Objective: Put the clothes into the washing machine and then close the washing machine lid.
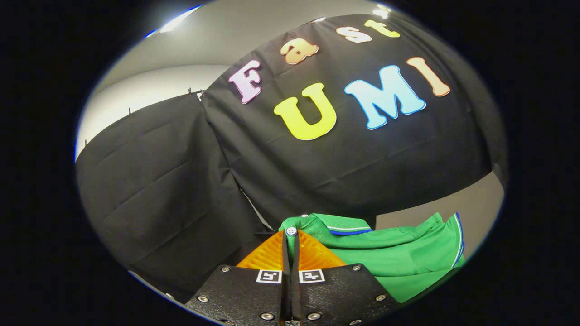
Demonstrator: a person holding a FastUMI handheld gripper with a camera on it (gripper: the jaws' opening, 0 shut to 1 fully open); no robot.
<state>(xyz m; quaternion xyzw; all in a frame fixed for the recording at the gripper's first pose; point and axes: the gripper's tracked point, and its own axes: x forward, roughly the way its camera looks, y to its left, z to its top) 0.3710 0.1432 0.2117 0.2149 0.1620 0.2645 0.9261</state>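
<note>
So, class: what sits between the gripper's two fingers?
In the gripper view, the gripper is shut on the green shirt: its button placket, white button at the fingertips, is pinched between them.

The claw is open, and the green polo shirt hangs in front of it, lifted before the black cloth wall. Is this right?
Not quite. In the gripper view the claw is shut on the green polo shirt, pinching the fabric near the collar button. The rest holds: the shirt hangs lifted before the black cloth wall.
</note>
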